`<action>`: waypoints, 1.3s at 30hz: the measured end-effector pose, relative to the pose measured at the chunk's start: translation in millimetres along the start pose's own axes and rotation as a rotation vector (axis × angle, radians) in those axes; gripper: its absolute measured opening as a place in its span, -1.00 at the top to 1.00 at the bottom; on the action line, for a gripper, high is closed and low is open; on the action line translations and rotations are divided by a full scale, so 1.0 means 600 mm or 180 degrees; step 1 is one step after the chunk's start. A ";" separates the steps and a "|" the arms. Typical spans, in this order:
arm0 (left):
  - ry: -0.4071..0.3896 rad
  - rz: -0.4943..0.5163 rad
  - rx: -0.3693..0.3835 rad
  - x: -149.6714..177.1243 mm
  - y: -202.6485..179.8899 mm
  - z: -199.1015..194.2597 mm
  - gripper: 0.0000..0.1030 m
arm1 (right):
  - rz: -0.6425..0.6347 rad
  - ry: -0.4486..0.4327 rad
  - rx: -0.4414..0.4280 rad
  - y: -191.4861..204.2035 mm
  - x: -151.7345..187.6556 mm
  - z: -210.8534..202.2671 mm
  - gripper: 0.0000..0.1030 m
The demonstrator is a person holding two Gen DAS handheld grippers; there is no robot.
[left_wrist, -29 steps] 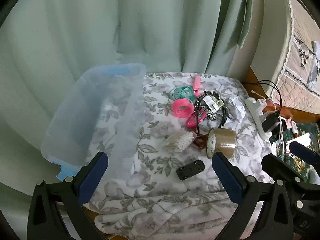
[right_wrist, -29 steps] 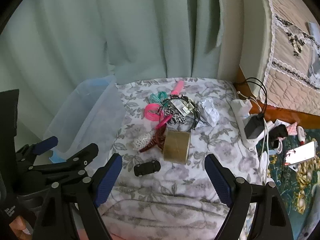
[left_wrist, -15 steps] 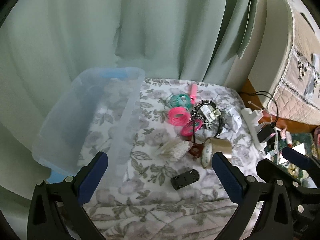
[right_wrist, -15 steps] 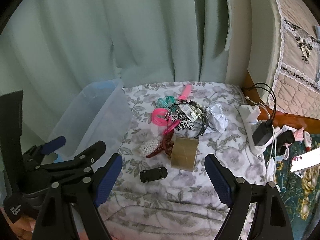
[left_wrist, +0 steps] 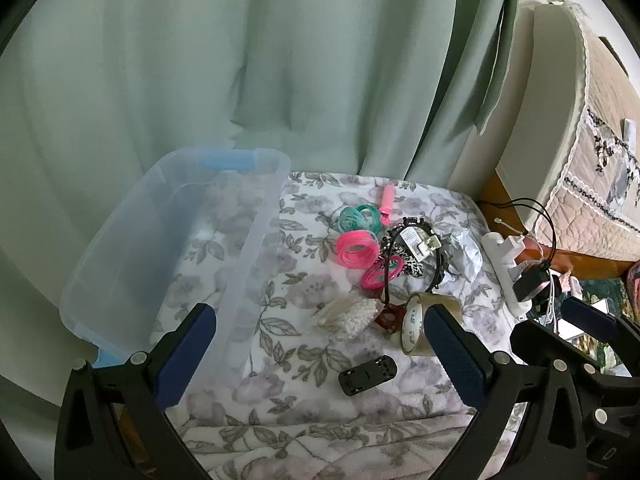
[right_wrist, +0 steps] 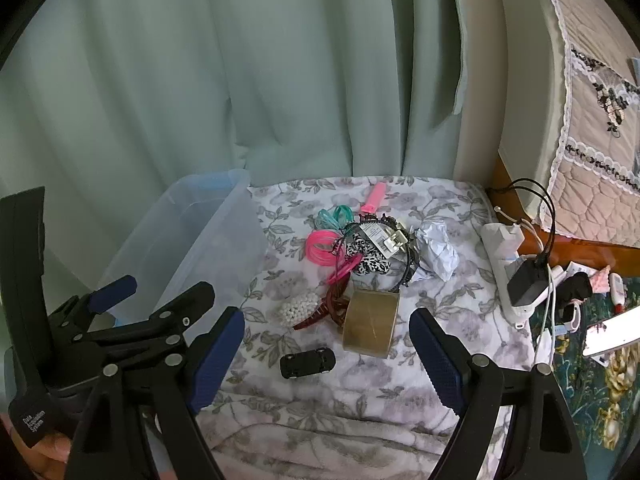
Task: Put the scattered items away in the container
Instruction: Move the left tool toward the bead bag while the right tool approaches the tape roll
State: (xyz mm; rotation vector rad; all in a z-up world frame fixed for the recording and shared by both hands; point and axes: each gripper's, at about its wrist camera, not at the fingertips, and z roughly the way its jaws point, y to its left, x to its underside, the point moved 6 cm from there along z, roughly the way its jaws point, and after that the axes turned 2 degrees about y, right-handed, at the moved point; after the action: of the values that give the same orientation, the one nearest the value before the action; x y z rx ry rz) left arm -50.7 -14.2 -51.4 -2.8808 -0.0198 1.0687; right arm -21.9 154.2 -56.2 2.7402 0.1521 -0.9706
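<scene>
I see both sets of fingers spread wide, holding nothing: left gripper (left_wrist: 320, 350), right gripper (right_wrist: 328, 354); scattered items, tape roll (right_wrist: 371, 328) included, lie beside the clear container (left_wrist: 168, 248), outside it.

The blanket (left_wrist: 280, 320) is white with grey flowers, the tub (left_wrist: 132, 264) clear (blue handles), the bangles (left_wrist: 356, 247) pink, the curtain (left_wrist: 280, 60) pale green.

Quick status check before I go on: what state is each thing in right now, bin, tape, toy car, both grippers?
Clear bin: upright, lid off, nothing inside.
Tape roll: on its side on the blanket.
Black toy car: on the blanket, not gripped.
Left gripper: open, holding nothing.
Right gripper: open, holding nothing.
</scene>
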 end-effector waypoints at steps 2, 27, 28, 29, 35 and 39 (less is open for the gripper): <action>-0.0025 -0.0004 0.0067 0.001 0.003 0.000 -1.00 | 0.0008 0.0003 -0.0005 -0.001 -0.001 0.002 -0.69; 0.0055 0.0192 0.0235 0.000 -0.018 0.028 -1.00 | 0.0120 0.0048 -0.0149 -0.029 0.008 0.025 -0.69; 0.0036 0.0220 0.0271 0.001 -0.021 0.030 -1.00 | 0.0143 0.0039 -0.0183 -0.034 0.008 0.025 -0.69; 0.0017 0.0254 0.0280 0.003 -0.024 0.032 -1.00 | 0.0175 0.0026 -0.0182 -0.043 0.008 0.026 -0.69; 0.0147 0.0307 0.0310 0.021 -0.043 0.071 -1.00 | 0.0365 0.0051 0.0029 -0.103 0.011 0.048 -0.69; 0.0411 0.0382 0.0356 0.045 -0.062 0.110 -1.00 | 0.0519 0.0225 0.0103 -0.141 0.029 0.077 -0.69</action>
State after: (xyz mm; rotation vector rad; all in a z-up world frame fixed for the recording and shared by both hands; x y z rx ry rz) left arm -72.9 27.8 -116.6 -2.8734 0.2152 0.8677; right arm -51.2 224.7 -117.5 2.7660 -0.0752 -0.8403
